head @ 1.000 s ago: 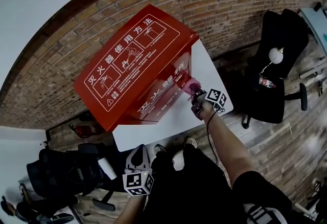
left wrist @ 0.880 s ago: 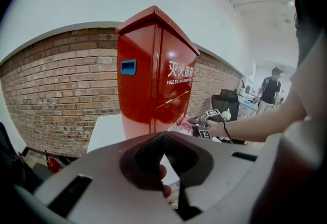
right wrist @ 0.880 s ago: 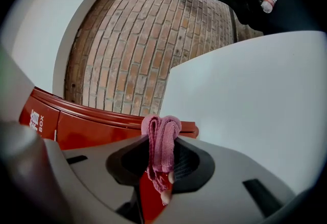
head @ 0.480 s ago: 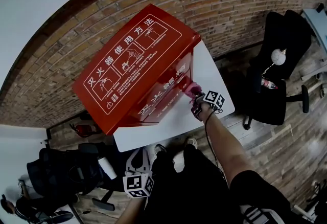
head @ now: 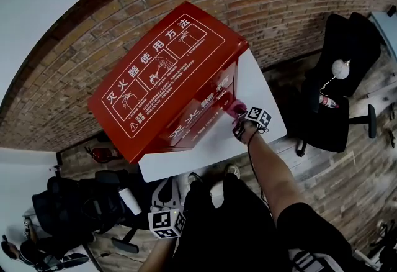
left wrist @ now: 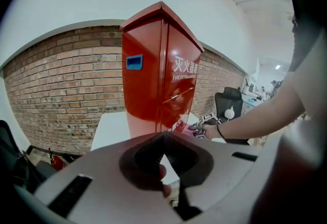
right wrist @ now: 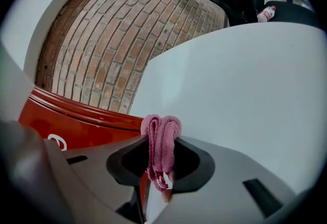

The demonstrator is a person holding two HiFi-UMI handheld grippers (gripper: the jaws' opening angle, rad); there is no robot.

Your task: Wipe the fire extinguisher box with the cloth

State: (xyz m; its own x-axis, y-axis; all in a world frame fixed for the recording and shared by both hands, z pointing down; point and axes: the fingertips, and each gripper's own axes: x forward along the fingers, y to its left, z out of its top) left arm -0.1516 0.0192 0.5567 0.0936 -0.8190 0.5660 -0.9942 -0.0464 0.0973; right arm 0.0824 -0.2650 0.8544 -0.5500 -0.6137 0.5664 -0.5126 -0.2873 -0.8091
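Observation:
The red fire extinguisher box (head: 167,72) stands on a white table (head: 263,94) against the brick wall. My right gripper (head: 240,117) is shut on a folded pink cloth (head: 234,105), which is pressed against the box's lower front corner. In the right gripper view the cloth (right wrist: 162,138) sticks out between the jaws, with the box's red face (right wrist: 76,120) just to the left. My left gripper (head: 166,199) hangs low, below the table edge and away from the box. Its jaws (left wrist: 164,141) look shut with nothing in them. From there I see the box (left wrist: 158,64) and the cloth (left wrist: 190,127).
A black office chair (head: 338,78) with a bottle (head: 327,101) on it stands right of the table. Black bags (head: 80,208) and a small red extinguisher (head: 99,154) lie on the floor at the left. The brick wall (head: 279,10) runs behind the box.
The right gripper with the cloth has shifted slightly up and left along the box's lower front. The left gripper has stayed low.

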